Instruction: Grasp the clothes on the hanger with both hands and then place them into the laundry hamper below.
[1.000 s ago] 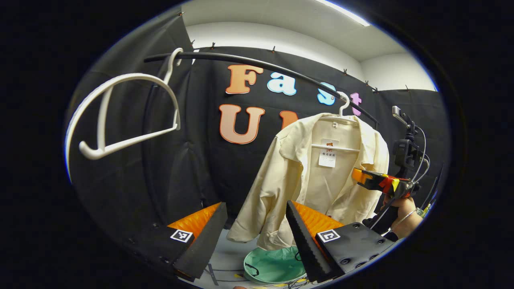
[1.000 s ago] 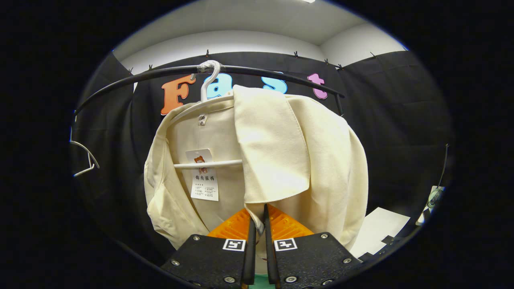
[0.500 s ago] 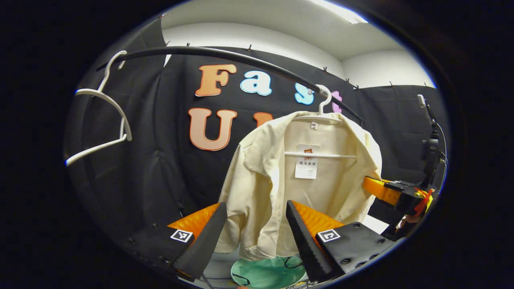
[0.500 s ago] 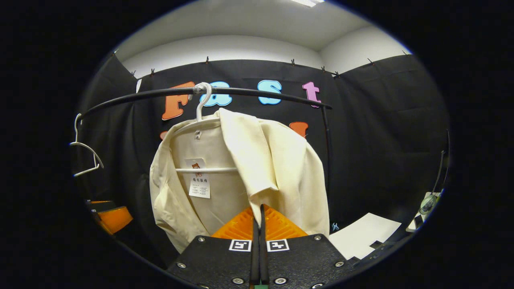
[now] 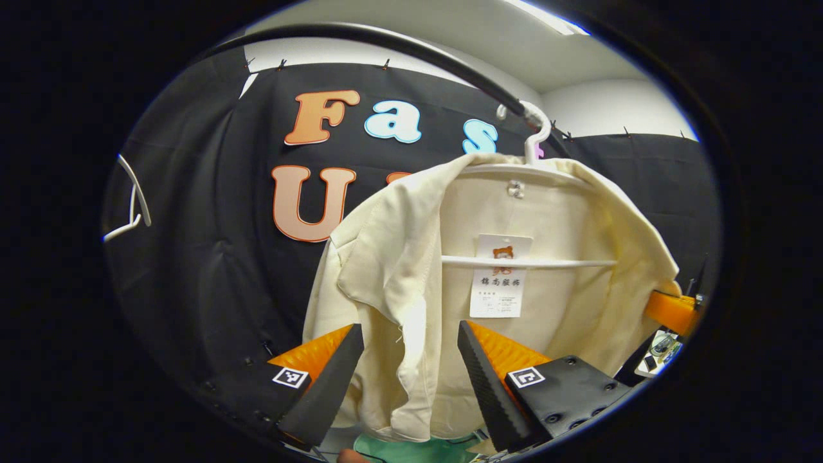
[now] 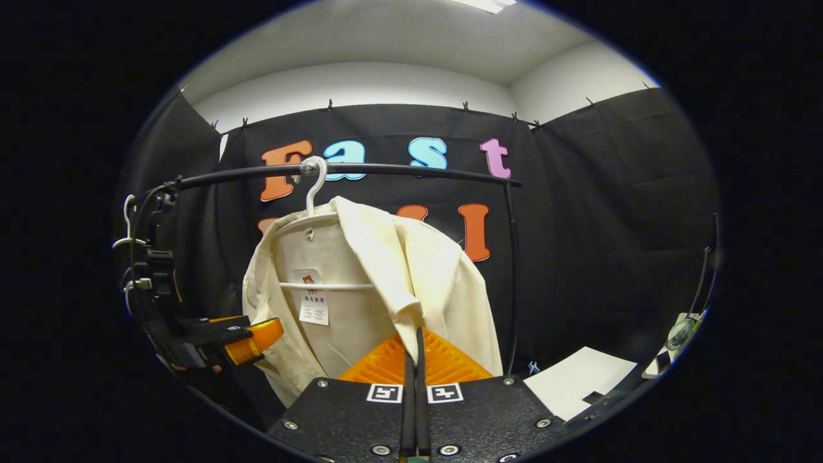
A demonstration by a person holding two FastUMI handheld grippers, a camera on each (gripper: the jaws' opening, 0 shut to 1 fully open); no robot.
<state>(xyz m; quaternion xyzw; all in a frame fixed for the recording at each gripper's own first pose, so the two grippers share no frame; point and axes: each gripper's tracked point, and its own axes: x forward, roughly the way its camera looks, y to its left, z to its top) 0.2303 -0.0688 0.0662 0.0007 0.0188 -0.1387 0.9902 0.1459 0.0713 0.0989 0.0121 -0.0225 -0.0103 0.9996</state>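
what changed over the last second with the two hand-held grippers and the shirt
The left hand-held gripper moved in toward the cream shirt, its jaws open on either side of the front edge. The right hand-held gripper pulled back, stretching the front panel it pinches. The shirt is still on its white hanger on the rail.

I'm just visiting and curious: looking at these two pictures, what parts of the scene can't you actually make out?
- Laundry hamper: in the left gripper view just a green sliver under the cream shirt, cut off by the edge.
- Shirt tag: print too small in the right gripper view.
- Right gripper: fingers closed on the shirt's front edge; how much cloth is caught is hidden.
- Left gripper: open around the shirt's edge; contact unclear.
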